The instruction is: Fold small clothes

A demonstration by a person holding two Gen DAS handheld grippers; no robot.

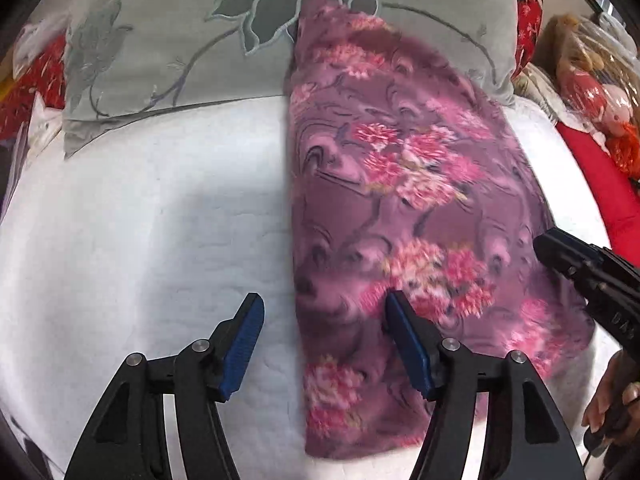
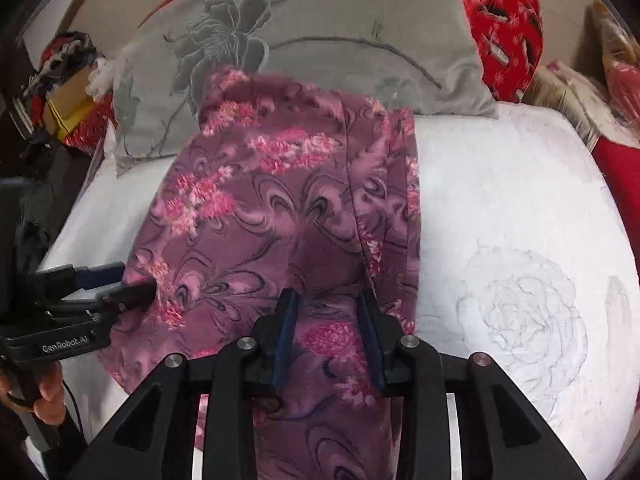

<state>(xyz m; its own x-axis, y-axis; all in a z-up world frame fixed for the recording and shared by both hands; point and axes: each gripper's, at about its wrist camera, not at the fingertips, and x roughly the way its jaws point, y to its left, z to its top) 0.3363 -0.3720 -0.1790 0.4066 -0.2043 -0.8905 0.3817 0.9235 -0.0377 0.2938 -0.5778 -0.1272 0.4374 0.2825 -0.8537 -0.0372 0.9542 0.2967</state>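
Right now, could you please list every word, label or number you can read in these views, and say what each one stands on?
"GenRobot.AI": white lettering on the black body of the left gripper, seen in the right wrist view.
Embossed characters on the right gripper body in the left wrist view: too blurred to read.
No other text is visible.

Garment on bed — pillow behind

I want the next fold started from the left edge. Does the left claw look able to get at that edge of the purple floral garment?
Probably yes. The left claw stands open straddling the purple floral garment edge, nothing between.
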